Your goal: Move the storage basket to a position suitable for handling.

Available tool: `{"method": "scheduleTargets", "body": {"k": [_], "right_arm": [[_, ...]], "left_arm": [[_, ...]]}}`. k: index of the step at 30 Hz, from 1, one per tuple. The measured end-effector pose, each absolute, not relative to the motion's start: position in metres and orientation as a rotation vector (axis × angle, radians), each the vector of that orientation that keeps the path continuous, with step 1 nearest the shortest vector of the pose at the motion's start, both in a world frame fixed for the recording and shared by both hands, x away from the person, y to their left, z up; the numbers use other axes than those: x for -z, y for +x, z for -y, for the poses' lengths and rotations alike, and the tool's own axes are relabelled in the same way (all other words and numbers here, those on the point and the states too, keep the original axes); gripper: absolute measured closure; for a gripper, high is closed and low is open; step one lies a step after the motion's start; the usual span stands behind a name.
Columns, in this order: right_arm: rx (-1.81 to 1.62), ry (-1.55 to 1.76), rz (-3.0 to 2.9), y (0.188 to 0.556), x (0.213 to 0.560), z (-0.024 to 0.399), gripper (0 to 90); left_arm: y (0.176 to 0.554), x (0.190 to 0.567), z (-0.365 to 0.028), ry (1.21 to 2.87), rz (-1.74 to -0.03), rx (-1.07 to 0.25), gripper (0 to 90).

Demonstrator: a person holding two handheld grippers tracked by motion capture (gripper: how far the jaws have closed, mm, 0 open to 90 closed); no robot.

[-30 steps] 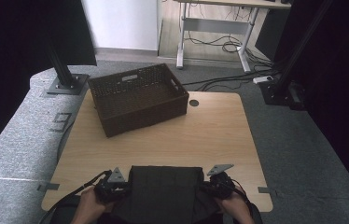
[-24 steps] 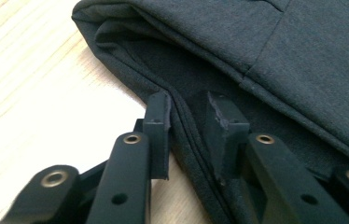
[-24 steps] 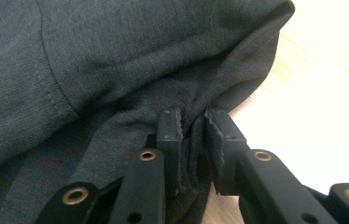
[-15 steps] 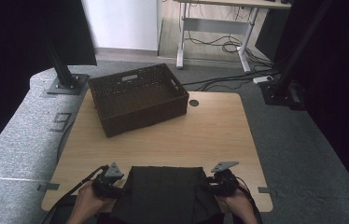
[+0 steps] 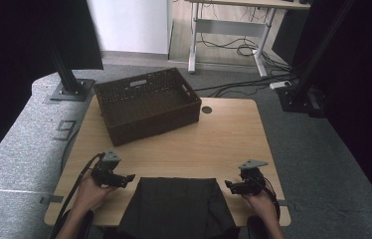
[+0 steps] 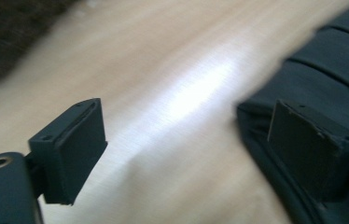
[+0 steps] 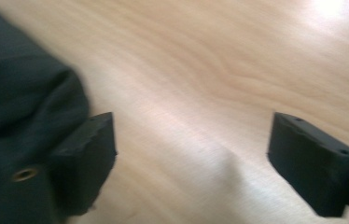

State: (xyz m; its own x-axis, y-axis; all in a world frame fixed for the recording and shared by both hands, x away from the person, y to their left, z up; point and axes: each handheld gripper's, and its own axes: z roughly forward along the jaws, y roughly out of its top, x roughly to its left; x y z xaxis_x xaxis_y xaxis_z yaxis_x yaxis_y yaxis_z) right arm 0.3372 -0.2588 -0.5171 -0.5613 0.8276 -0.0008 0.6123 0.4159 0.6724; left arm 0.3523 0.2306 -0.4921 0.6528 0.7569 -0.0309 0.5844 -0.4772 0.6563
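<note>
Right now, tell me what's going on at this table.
A person holds a gripper in each hand at the near edge of a wooden table. Between them lies a folded dark cloth. The left gripper and the right gripper sit just off its two far corners; their jaws have just been opening and stand apart with only bare wood between them, so the cloth is let go. A dark woven basket stands at the far left.

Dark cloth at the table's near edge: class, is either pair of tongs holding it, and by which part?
Nothing is held. The left tongs and right tongs have just been opening and flank the dark cloth, nothing between their jaws.
</note>
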Motion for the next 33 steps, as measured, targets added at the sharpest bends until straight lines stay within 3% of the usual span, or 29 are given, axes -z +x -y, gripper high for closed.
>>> {"method": "scheduleTargets", "body": {"k": [3, 7, 13, 33], "right_arm": [[-0.898, 1.264, -2.306, 0.342, 0.523, 0.261, 11.9], [-0.89, 1.283, -2.291, 0.344, 0.532, 0.265, 0.0], [-0.89, 1.314, -2.273, 0.348, 0.545, 0.273, 0.0], [-0.939, 1.332, -2.208, 0.349, 0.558, 0.281, 0.0]], "left_arm": [[0.365, 0.484, -0.233, 2.218, -1.057, -0.36, 8.8], [0.38, 0.475, -0.234, 2.214, -1.074, -0.383, 4.0], [0.4, 0.463, -0.24, 2.19, -1.112, -0.41, 0.0], [0.453, 0.409, -0.267, 2.116, -1.224, -0.56, 25.3]]}}
